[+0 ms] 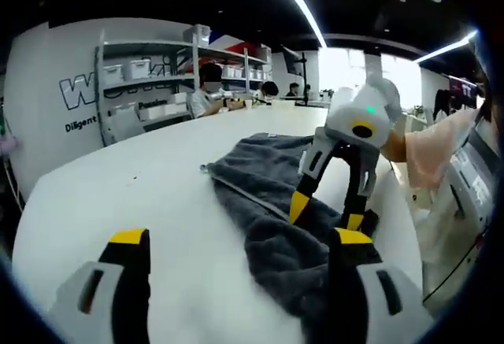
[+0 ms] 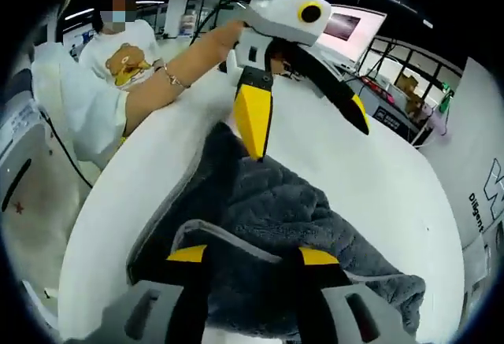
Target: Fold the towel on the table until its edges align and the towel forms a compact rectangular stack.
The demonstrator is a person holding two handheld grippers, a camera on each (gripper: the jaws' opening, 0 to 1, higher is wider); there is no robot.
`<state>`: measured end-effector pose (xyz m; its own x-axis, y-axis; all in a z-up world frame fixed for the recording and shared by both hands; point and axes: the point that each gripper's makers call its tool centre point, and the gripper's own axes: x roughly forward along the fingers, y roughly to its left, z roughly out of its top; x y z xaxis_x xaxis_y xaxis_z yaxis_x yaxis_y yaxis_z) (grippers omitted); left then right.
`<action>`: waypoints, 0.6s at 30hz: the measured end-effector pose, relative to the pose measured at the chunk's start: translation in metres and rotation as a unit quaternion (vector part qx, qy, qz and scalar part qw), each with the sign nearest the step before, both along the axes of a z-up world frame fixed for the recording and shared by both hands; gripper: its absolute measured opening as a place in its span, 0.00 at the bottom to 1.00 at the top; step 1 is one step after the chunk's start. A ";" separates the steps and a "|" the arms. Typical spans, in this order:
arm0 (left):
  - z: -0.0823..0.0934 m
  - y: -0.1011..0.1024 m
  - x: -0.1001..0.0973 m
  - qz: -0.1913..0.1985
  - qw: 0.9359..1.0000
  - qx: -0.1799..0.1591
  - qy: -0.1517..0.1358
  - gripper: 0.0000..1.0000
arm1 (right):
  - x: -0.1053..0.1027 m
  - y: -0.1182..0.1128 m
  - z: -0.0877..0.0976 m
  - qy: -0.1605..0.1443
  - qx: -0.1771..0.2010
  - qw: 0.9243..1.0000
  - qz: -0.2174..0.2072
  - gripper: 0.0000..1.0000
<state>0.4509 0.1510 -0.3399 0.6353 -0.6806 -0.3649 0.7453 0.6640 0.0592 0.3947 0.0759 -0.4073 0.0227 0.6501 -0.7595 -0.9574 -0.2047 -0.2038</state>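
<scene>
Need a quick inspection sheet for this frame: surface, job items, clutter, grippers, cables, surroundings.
Surface: white table, rounded edge, bare around the towel.
Job's things: grey towel rumpled, not yet a flat rectangular stack; edge trim visible along one side.
Clutter: nothing seen on the table near the towel.
Grippers: left gripper open, one jaw over the towel, the other over bare table; right gripper open, both jaws over the towel. Whether either grips cloth cannot be told.
Cables: a dark cable hangs off the table edge beside the person.
Surroundings: shelving with bins, seated people behind, ceiling light strips, a monitor.
</scene>
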 end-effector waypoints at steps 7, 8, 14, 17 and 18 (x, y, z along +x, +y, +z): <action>0.001 0.002 -0.001 0.002 1.000 0.000 -0.003 0.99 | -0.009 -0.008 -0.004 0.016 -0.006 1.000 0.000 0.12; 0.001 0.002 -0.001 0.003 1.000 0.000 -0.003 0.99 | -0.010 -0.008 -0.004 0.018 -0.006 1.000 -0.002 0.10; 0.000 0.005 0.000 0.007 1.000 0.004 -0.002 0.99 | -0.011 -0.010 0.004 0.006 0.004 1.000 -0.007 0.04; 0.003 0.007 0.000 0.007 1.000 0.001 -0.005 0.99 | -0.013 -0.012 0.017 -0.001 0.022 1.000 -0.006 0.04; 0.004 0.007 0.000 0.007 1.000 0.000 -0.007 0.99 | -0.012 -0.011 0.028 -0.002 0.042 0.999 -0.011 0.04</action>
